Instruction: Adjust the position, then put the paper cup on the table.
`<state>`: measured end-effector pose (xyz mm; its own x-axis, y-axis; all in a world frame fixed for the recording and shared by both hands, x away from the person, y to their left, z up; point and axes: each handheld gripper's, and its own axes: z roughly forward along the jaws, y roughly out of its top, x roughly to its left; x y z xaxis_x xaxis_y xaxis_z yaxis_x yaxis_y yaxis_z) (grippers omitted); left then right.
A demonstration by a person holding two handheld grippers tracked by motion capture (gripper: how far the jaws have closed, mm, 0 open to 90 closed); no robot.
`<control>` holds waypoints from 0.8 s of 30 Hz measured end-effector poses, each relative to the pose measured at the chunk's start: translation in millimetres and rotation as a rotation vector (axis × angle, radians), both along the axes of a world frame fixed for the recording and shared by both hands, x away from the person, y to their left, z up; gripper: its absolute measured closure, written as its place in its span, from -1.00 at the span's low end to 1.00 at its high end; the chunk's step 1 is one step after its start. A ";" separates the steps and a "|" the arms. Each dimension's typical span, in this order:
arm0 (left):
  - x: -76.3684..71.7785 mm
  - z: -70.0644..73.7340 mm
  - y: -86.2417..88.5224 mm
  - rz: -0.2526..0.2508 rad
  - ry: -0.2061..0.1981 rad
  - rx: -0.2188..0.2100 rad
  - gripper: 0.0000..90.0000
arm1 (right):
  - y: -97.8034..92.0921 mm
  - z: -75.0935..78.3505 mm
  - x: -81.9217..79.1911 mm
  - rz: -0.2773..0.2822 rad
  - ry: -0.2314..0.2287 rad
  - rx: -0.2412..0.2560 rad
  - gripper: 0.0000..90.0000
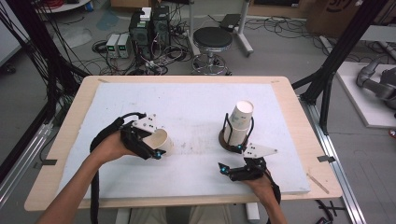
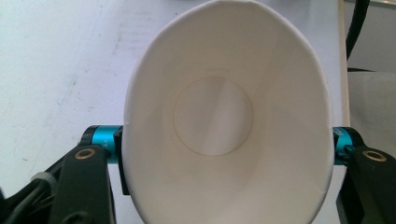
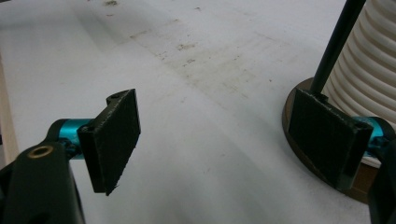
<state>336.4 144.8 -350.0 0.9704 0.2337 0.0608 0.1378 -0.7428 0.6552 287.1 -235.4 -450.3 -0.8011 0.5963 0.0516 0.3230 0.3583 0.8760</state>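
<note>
While the left gripper [image 1: 148, 145] pinches a tilted paper cup [image 1: 158, 140], the right gripper [image 1: 232, 158] rests spread.

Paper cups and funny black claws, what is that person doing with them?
A person at a white table holds a claw in each hand. The left claw is shut on a single paper cup, tipped on its side so its open mouth faces the claw's camera. The right claw is open and holds nothing, just in front of a stack of paper cups standing in a black wire holder on a round brown base.
</note>
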 end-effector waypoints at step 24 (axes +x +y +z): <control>4.5 -2.0 -3.8 -0.006 0.006 0.009 -0.25 | -1.2 -0.3 0.9 0.004 0.003 0.011 -0.61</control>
